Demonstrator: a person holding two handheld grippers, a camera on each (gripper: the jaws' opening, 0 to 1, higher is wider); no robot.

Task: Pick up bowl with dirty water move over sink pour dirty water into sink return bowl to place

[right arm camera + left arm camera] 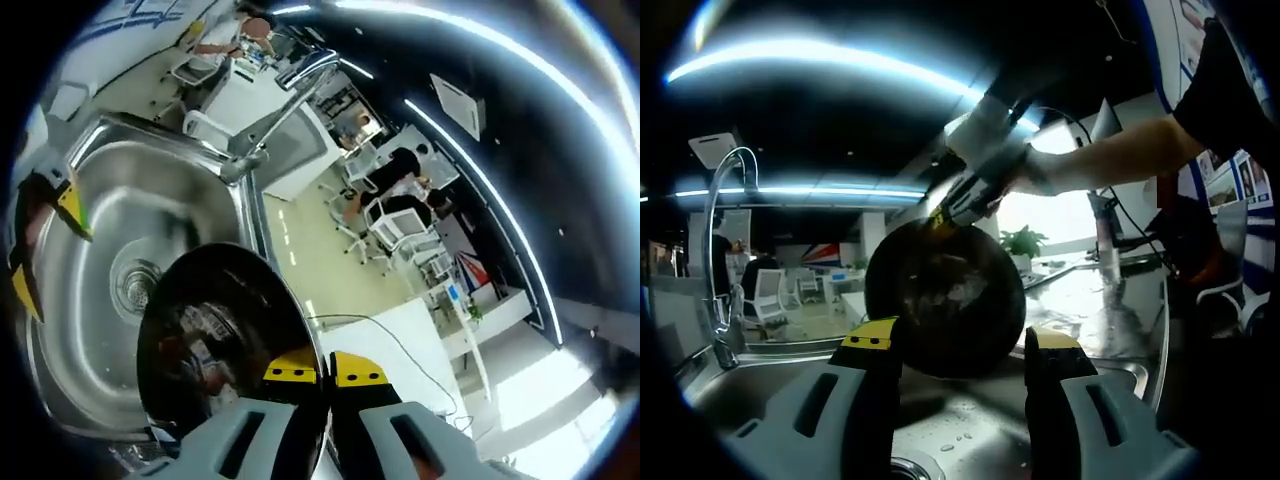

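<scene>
A dark bowl [945,300] hangs tipped steeply over the steel sink [970,425], with wet glints on its surface. My right gripper [943,213] reaches in from the upper right, held by a person's hand, and is shut on the bowl's upper rim. In the right gripper view the jaws of my right gripper [325,372] pinch the rim of the bowl [210,340], and the sink [100,210] with its drain [135,285] lies below. My left gripper [962,340] stands open just in front of the bowl, holding nothing. The left gripper [40,230] also appears at the sink's left edge.
A tall curved faucet [725,230] rises at the sink's left; in the right gripper view the faucet [280,105] stands at the basin's far rim. The wet steel counter [1090,300] runs to the right. Office chairs [395,225] and desks stand beyond.
</scene>
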